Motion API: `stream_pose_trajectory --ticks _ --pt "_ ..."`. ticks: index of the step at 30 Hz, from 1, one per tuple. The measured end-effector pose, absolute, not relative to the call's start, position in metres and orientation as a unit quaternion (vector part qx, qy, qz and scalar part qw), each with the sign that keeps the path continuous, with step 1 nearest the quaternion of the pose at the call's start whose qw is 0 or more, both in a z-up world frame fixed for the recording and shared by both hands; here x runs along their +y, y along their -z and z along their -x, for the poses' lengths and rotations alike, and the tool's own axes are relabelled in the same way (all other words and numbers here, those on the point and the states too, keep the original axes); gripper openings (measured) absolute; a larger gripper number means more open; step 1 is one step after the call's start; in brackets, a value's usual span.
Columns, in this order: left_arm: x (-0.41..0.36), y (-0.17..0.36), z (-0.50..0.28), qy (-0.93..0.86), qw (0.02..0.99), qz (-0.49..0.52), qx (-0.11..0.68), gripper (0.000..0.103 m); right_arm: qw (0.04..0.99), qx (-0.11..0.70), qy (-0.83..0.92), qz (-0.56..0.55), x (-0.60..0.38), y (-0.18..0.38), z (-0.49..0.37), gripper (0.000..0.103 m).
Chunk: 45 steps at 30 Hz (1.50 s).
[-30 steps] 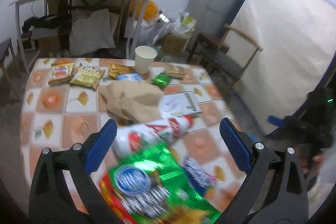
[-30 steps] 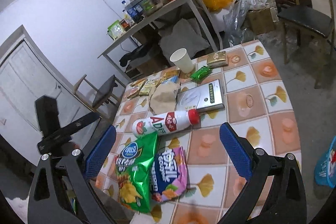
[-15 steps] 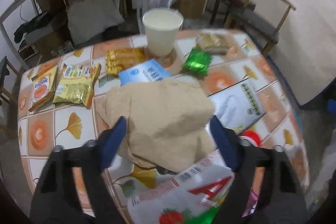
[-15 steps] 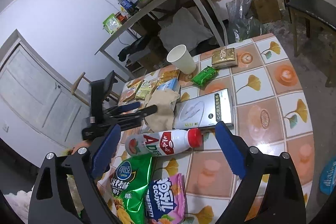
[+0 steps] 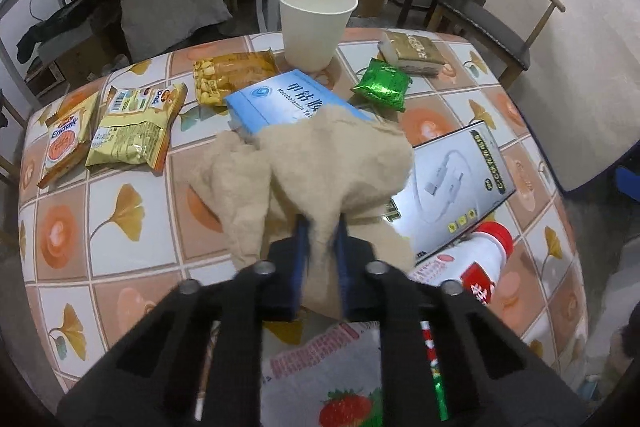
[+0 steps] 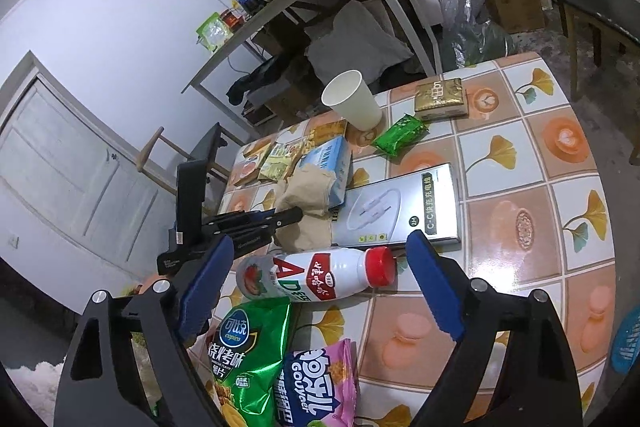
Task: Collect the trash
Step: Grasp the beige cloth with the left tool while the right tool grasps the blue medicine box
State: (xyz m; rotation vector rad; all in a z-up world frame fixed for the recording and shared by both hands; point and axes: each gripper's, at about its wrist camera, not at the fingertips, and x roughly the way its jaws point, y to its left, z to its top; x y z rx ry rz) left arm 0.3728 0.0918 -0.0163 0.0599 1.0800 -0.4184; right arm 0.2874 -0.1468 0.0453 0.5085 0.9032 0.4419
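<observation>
- Tiled in orange squares and ginkgo leaves, the tabletop [image 5: 132, 211] ahead of your tongs is crowded with packets, boxes and a bottle, so pick one piece of trash at a time
- Your left tongs [image 5: 319, 233] are closing and have pinched a fold of the crumpled brown paper [image 5: 320, 163]; the wad bulges just beyond the tips, and its far edge lies over the blue box [image 5: 280, 99]
- Judge the bite before you lift: only a fold is caught, so raise it straight and slowly, or the paper may tear free
- Watch the far edge as it comes up; it could drag the blue box or nudge the silver cable box [image 5: 460, 179] just to the right of the tips
- Keep clear of the paper cup [image 5: 316, 23], which stands upright well beyond the wad and would tip easily
- Your right tongs [image 6: 320, 283] stand wide and hold nothing, with the milk bottle [image 6: 316, 277] lying on its side between the blue pads [image 6: 434, 291], none touching it
- Steady that hand while the paper lifts; the bottle looks likely to roll if bumped
- Chip bags [image 6: 248, 351] lie under the right tongs, nearer than the bottle
</observation>
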Motion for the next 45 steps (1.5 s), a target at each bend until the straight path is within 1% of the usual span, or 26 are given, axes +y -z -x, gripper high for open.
stream_pose_trajectory --ticks 1,2,7,11,13,18,23,26,31,41,42,44,45 --pt "0.093 0.014 -0.371 0.200 0.837 -0.025 0.508 0.002 0.845 0.429 -0.211 -0.240 -0.145 -0.046 -0.288 0.086" --pt "0.095 0.012 -0.369 0.202 0.839 -0.023 0.505 0.000 0.845 0.429 -0.214 -0.239 -0.144 -0.047 -0.289 0.086" --pt "0.111 -0.012 -0.351 0.207 0.856 0.001 0.473 0.000 0.842 0.428 -0.231 -0.233 -0.134 -0.055 -0.303 0.086" --pt "0.131 -0.032 -0.336 0.198 0.872 0.026 0.447 0.000 0.835 0.439 -0.253 -0.216 -0.115 -0.058 -0.334 0.086" --pt "0.145 -0.041 -0.330 0.188 0.880 0.043 0.434 0.000 0.825 0.455 -0.267 -0.202 -0.101 -0.054 -0.355 0.086" --pt "0.180 -0.058 -0.319 0.145 0.899 0.077 0.406 0.000 0.815 0.505 -0.242 -0.150 -0.061 -0.023 -0.417 0.087" --pt "0.208 -0.062 -0.309 0.113 0.905 0.099 0.399 0.000 0.796 0.549 -0.229 -0.111 -0.023 0.010 -0.454 0.087" --pt "0.220 -0.061 -0.306 0.100 0.904 0.110 0.400 0.000 0.789 0.573 -0.213 -0.067 0.000 0.026 -0.464 0.087" --pt "0.228 -0.057 -0.302 0.091 0.902 0.118 0.405 0.000 0.794 0.577 -0.189 -0.002 0.027 0.039 -0.473 0.088" --pt "0.232 -0.053 -0.303 0.090 0.900 0.127 0.406 0.000 0.790 0.588 -0.169 0.037 0.040 0.053 -0.483 0.087" --pt "0.233 -0.053 -0.303 0.089 0.900 0.128 0.406 0.000 0.791 0.587 -0.168 0.037 0.040 0.053 -0.482 0.086" --pt "0.234 -0.052 -0.302 0.089 0.900 0.130 0.406 0.000 0.793 0.585 -0.166 0.037 0.038 0.053 -0.481 0.074" --pt "0.234 -0.052 -0.302 0.088 0.901 0.130 0.405 0.000 0.793 0.586 -0.165 0.036 0.037 0.051 -0.480 0.073"
